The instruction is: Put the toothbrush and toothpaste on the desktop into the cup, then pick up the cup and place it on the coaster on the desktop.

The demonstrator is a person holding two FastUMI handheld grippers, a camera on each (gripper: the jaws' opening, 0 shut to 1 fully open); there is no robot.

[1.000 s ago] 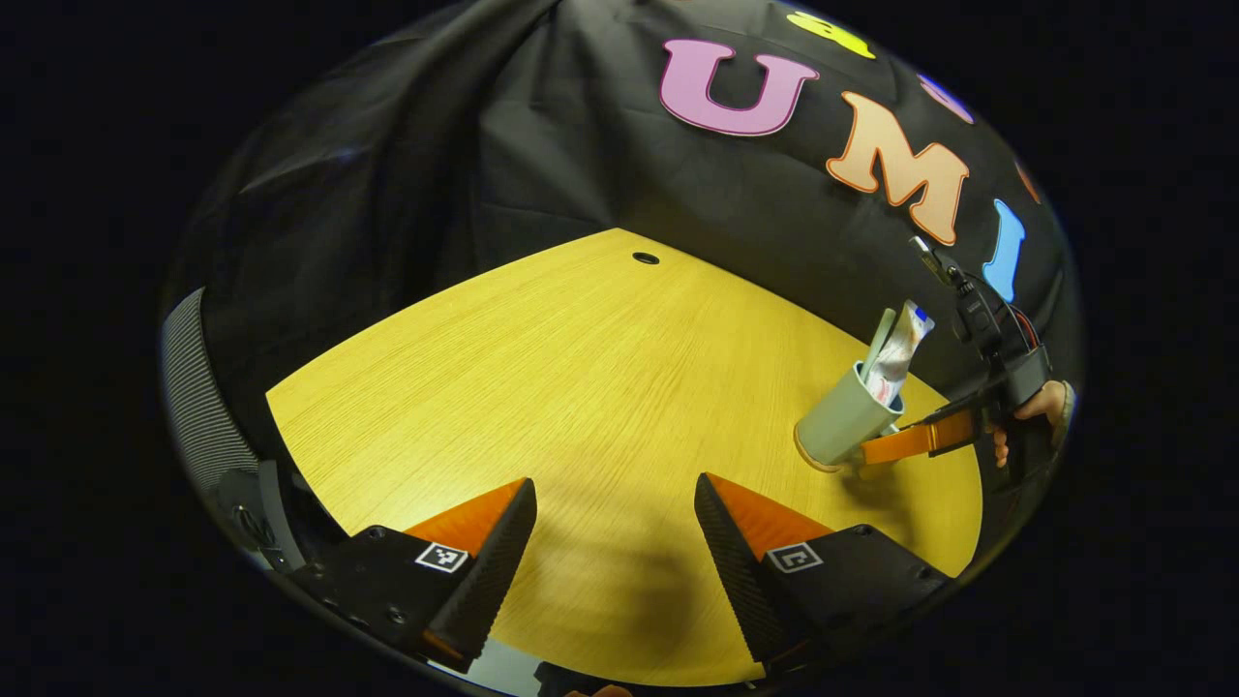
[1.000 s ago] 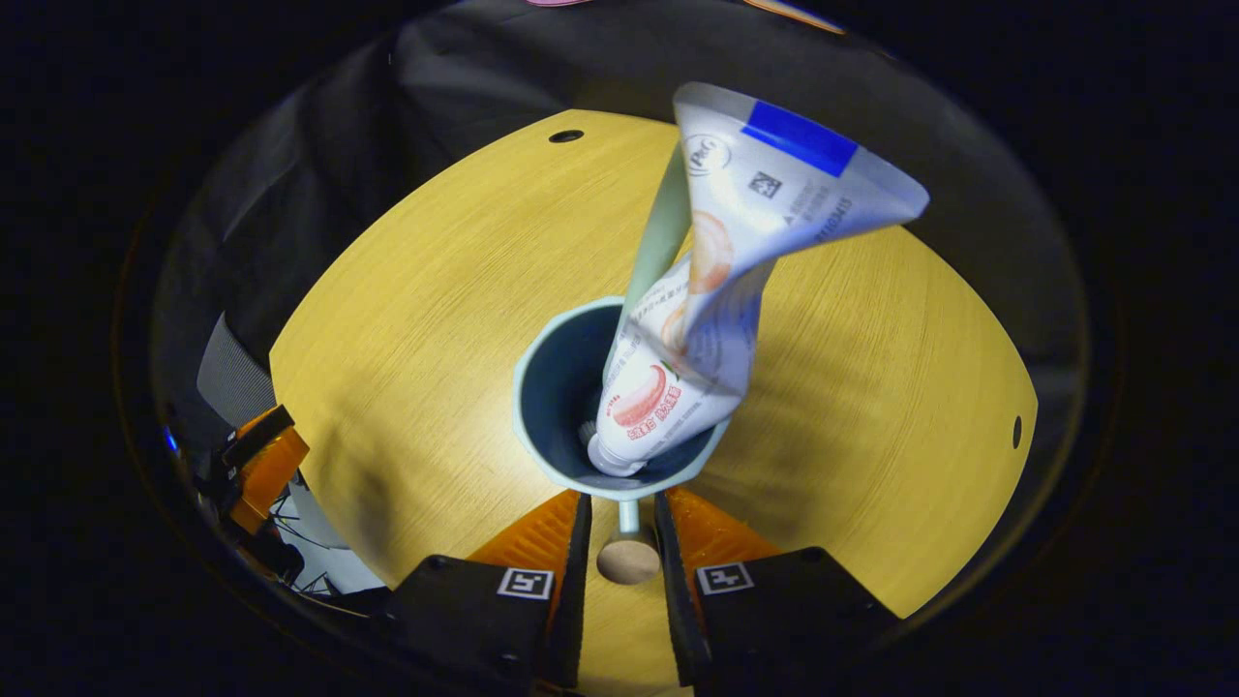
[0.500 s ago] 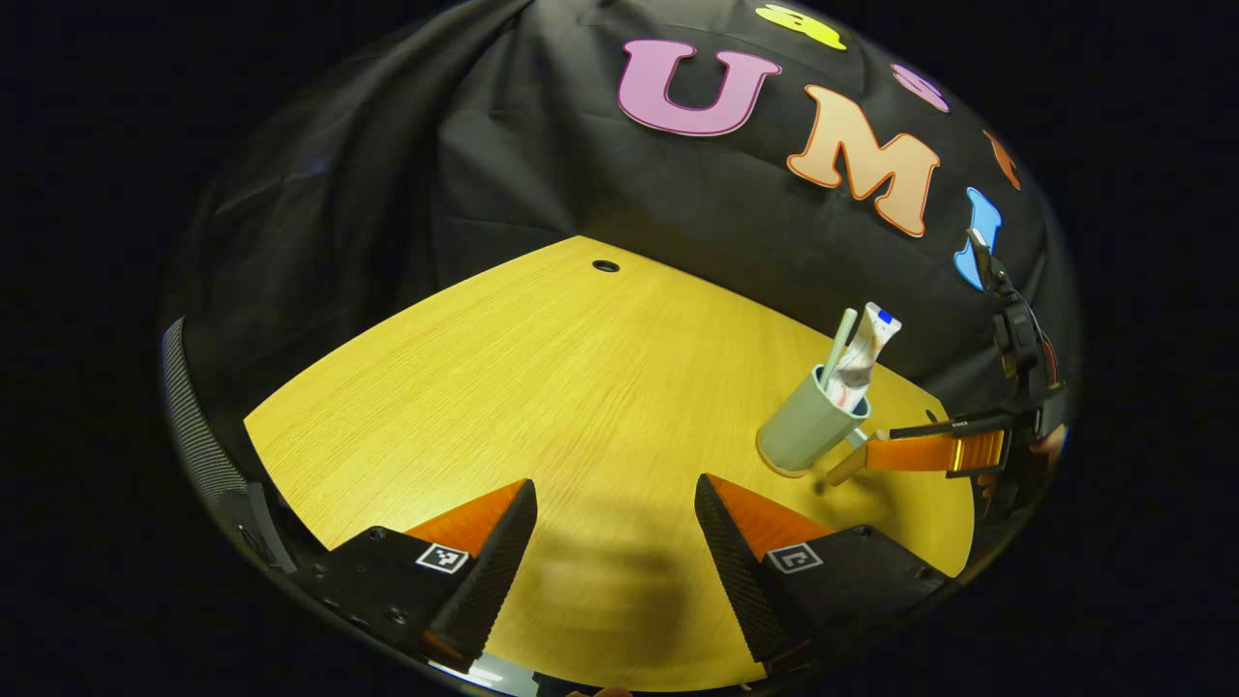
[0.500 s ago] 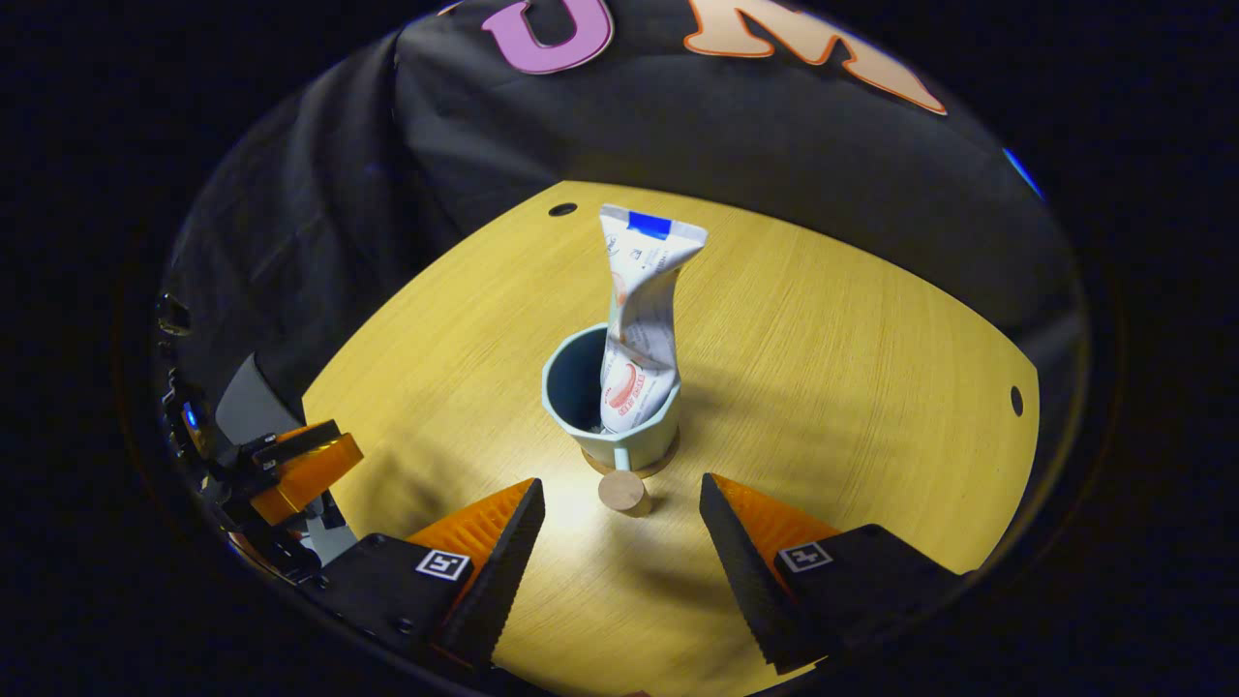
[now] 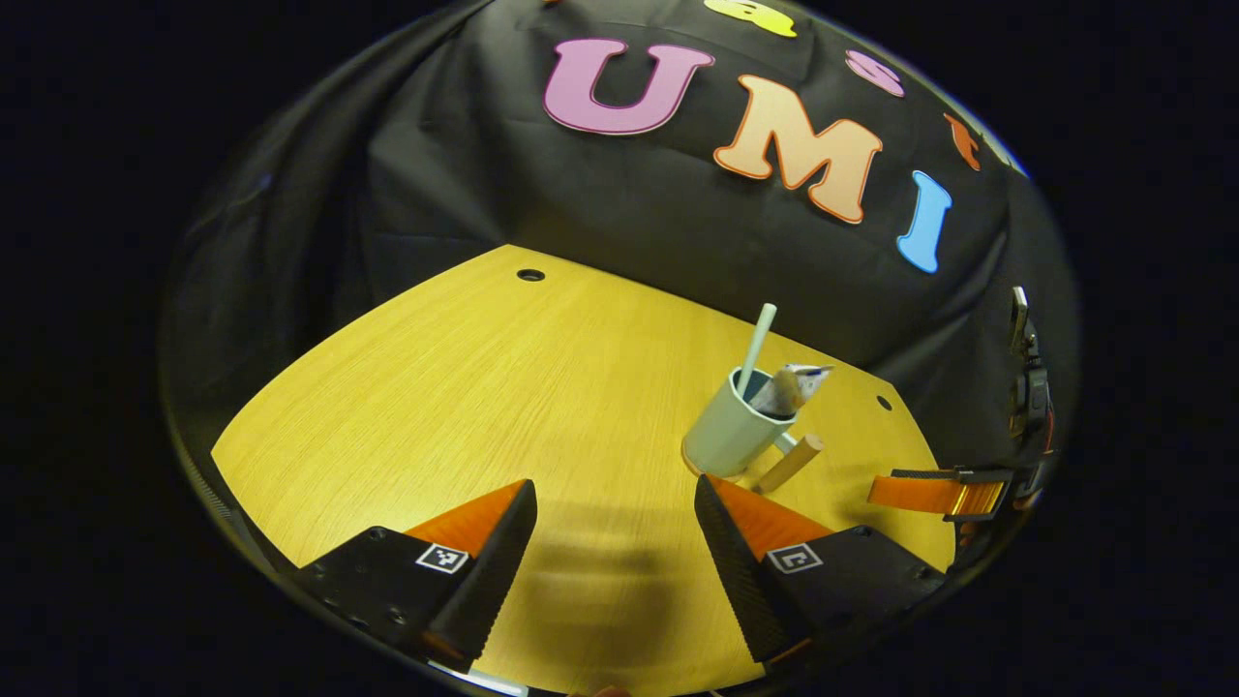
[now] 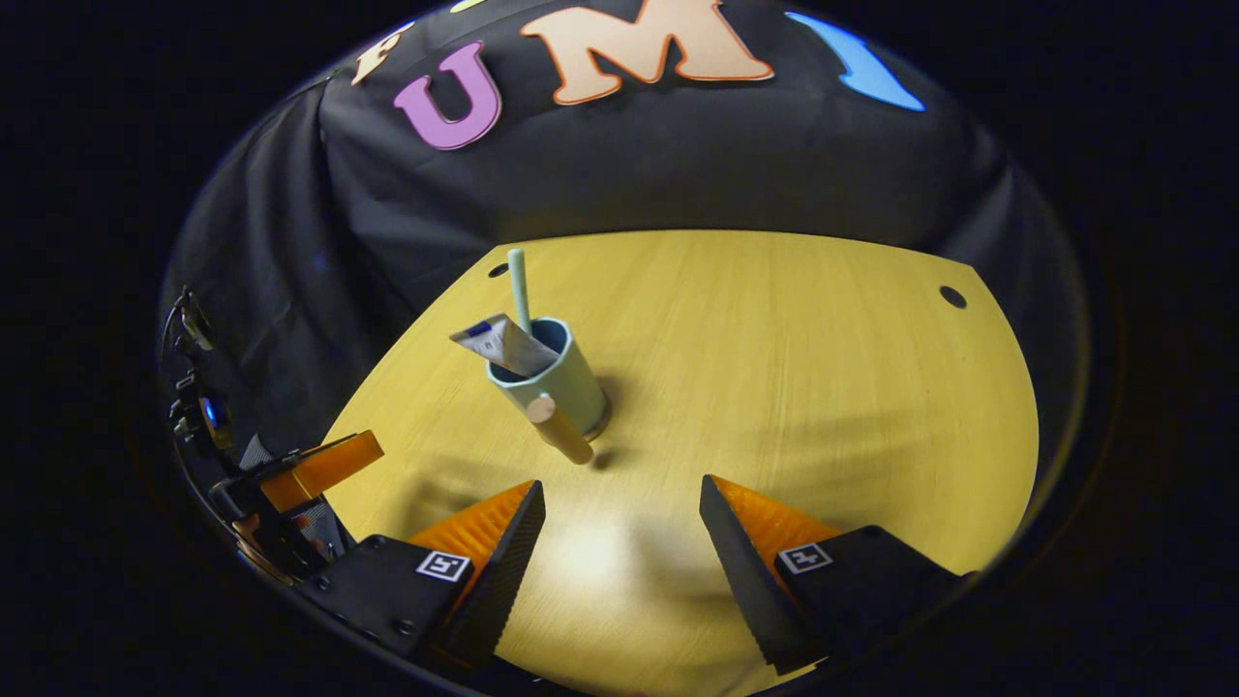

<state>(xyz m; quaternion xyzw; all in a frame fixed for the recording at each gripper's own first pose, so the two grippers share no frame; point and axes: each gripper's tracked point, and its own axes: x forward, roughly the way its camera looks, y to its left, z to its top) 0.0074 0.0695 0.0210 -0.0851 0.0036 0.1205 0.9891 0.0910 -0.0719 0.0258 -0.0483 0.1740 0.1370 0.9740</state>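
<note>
A pale green cup [image 6: 564, 385] [image 5: 728, 438] with a wooden handle [image 6: 559, 429] [image 5: 791, 463] stands upright on the yellow desktop [image 6: 823, 368]. A thin brown coaster edge [image 6: 601, 426] peeks out under its base. The toothbrush [image 6: 518, 281] [image 5: 756, 341] stands in the cup, and the toothpaste tube [image 6: 503, 342] [image 5: 796, 385] leans over the rim. My right gripper [image 6: 619, 537] is open, back from the cup, which sits ahead and to its left. My left gripper [image 5: 615, 542] is open over bare desktop, the cup ahead to its right. Each gripper appears at the edge of the other's view [image 5: 934, 492] [image 6: 321, 465].
The desktop [image 5: 436, 387] has small cable holes near its far corners [image 5: 530, 275] [image 5: 883, 402] [image 6: 951, 296]. Black cloth walls rise right behind the desk's far edge. A hand holds the left gripper at the left rim of the right gripper view.
My right gripper has let go of the cup's handle, opened and drawn back. The cup now stands free and the toothpaste tube has slumped over its rim. The left gripper turned slightly.
</note>
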